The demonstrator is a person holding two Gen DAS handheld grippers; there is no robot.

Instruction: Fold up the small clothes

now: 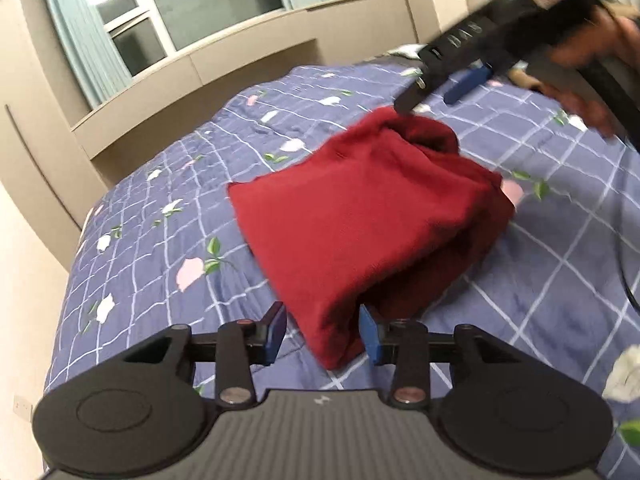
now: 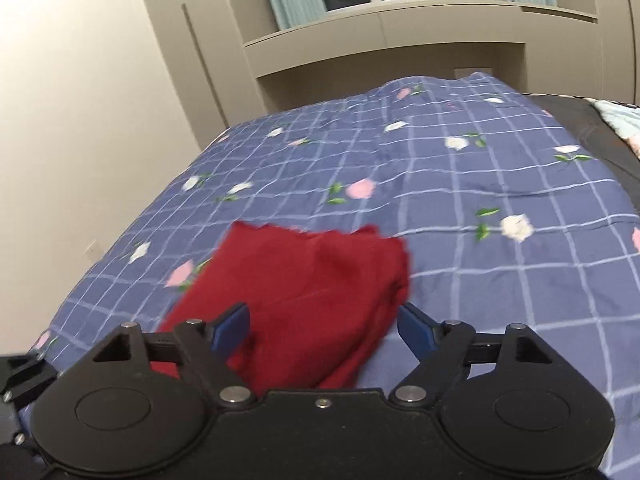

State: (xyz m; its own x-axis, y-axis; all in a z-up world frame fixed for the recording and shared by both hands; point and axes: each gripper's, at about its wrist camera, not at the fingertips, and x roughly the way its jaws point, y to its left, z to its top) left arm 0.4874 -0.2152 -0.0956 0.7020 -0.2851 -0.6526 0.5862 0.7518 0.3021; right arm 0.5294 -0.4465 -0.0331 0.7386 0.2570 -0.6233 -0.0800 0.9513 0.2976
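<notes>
A dark red folded garment (image 1: 372, 216) lies on the blue checked bed cover (image 1: 160, 248). In the left wrist view my left gripper (image 1: 323, 334) stands open around the garment's near corner, with a gap showing beside the left pad. My right gripper (image 1: 432, 98) is blurred, just above the garment's far bunched end, with a hand behind it. The right wrist view shows the garment (image 2: 304, 280) under and between the wide-open fingers of my right gripper (image 2: 324, 328), the pads clear of the cloth.
The flowered bed cover (image 2: 480, 168) runs back to a beige ledge and a window with teal curtains (image 1: 80, 40). A white cloth (image 1: 624, 376) lies at the right. A dark cable (image 1: 624, 272) hangs there. A dark cushion (image 2: 592, 128) sits at the bed's far right.
</notes>
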